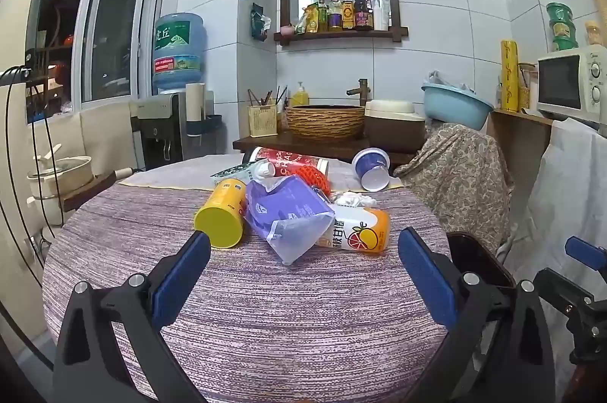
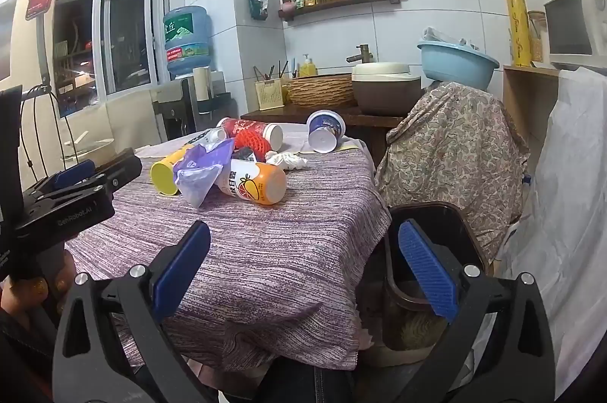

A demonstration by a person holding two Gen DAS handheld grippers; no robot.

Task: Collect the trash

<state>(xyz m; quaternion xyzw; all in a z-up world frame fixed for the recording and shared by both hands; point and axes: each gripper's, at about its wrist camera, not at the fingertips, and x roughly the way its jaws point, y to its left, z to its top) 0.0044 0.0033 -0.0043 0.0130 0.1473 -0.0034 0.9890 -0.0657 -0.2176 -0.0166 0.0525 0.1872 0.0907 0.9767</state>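
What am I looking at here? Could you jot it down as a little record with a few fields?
Place: kitchen corner, table under a purple cloth
Trash on table: yellow can, purple plastic bag, orange drink bottle, red tube, white-and-blue cup, crumpled tissue
Bin: dark bin at the table's right edge
Left claw: open, empty
Right claw: open, empty

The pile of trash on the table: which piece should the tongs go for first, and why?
Probably ease the left tongs forward onto the yellow can. It lies nearest, uncovered at the pile's edge, and both tongs are open and empty.
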